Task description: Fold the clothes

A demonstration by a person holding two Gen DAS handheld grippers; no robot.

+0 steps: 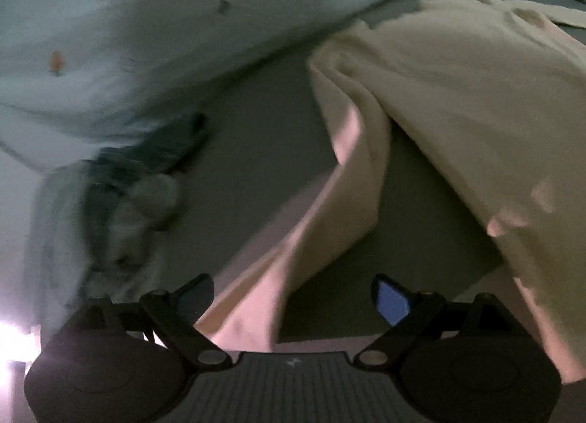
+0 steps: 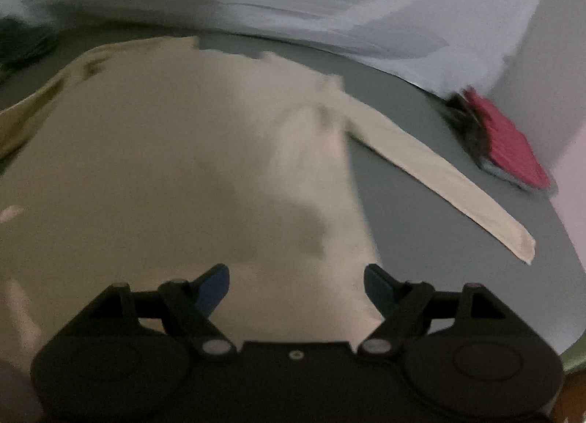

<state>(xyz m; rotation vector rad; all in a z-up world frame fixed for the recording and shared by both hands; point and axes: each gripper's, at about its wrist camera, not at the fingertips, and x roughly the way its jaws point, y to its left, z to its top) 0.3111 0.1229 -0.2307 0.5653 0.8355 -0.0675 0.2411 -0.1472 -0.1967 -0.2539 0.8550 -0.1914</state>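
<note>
Left tool point(image 1: 293, 298): jaws spread wide, nothing between them; it hangs over a fold of the cream garment point(image 1: 457, 100), and contact cannot be told through the blur.

Right tool point(image 2: 296, 287): jaws likewise spread wide, gripping nothing, poised over the body of the cream garment point(image 2: 164, 166).

Cream garment: spread on the grey surface point(image 2: 421, 195), one long sleeve point(image 2: 439, 181) lying flat and stretched out toward the right. In the left wrist view its near edge is rumpled and partly raised off the surface point(image 1: 256, 151).

White printed cloth point(image 1: 146, 19): small orange marks, lying beyond the garment.

Dark green bundle point(image 1: 121, 181): at the left, beside the white cloth.

Red item point(image 2: 509, 140): near the surface's far right edge, too blurred to identify.
</note>
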